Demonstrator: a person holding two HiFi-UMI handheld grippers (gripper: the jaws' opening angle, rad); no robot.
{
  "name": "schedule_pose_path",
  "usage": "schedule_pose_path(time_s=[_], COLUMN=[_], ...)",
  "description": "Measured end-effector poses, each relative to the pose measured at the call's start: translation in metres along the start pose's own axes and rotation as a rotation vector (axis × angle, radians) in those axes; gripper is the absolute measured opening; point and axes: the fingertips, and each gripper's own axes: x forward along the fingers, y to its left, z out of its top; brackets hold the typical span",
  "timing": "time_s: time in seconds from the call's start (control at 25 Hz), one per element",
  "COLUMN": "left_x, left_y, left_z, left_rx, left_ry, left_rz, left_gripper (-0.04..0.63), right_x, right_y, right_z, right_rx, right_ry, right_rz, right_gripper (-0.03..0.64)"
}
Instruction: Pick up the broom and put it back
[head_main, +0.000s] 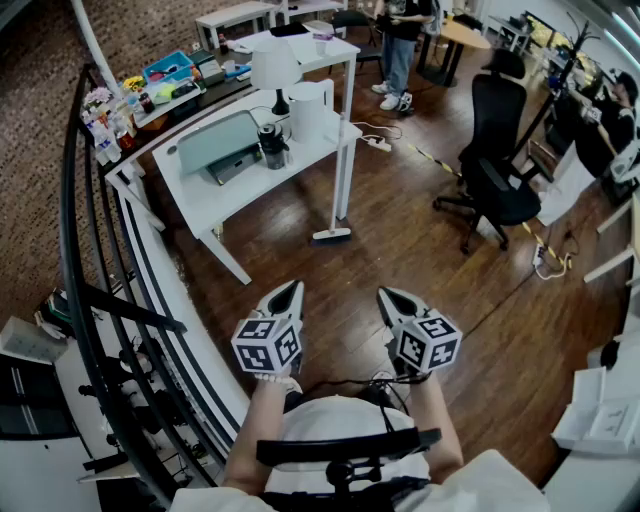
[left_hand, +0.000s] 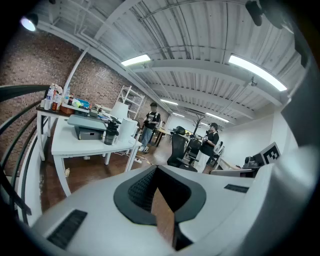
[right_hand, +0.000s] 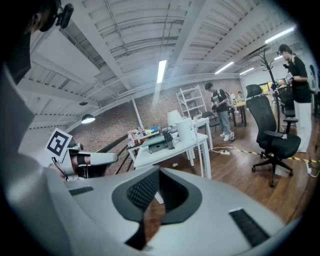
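Note:
The broom (head_main: 334, 190) leans against the front right corner of the white table (head_main: 215, 190), its brush head (head_main: 332, 236) resting on the wooden floor. Both grippers are held side by side low in the head view, well short of the broom and pointing toward it. My left gripper (head_main: 292, 287) is shut with nothing in it; its dark pads (left_hand: 145, 187) meet with only a thin slit. My right gripper (head_main: 386, 294) is also shut and holds nothing, its pads (right_hand: 142, 192) closed together. Neither one touches the broom.
The table carries a lamp (head_main: 274, 70), a white jug (head_main: 308, 108) and a grey device (head_main: 220, 145). A black office chair (head_main: 495, 165) stands to the right, a curved black railing (head_main: 90, 300) to the left. A power strip and cable (head_main: 378, 142) lie on the floor behind the table; people stand further back.

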Motion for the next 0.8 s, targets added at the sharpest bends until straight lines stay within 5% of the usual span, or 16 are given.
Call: schedule_pose_path(time_s=[0.8], left_x=[0.046], left_y=[-0.057], left_z=[-0.008], left_rx=[0.031], left_ry=[0.027], left_rz=[0.057], left_gripper=[-0.011], right_x=[-0.019], right_y=[-0.066], right_z=[0.008], right_rx=[0.048], right_ry=[-0.008], right_rz=[0.078], right_gripper=[0.011])
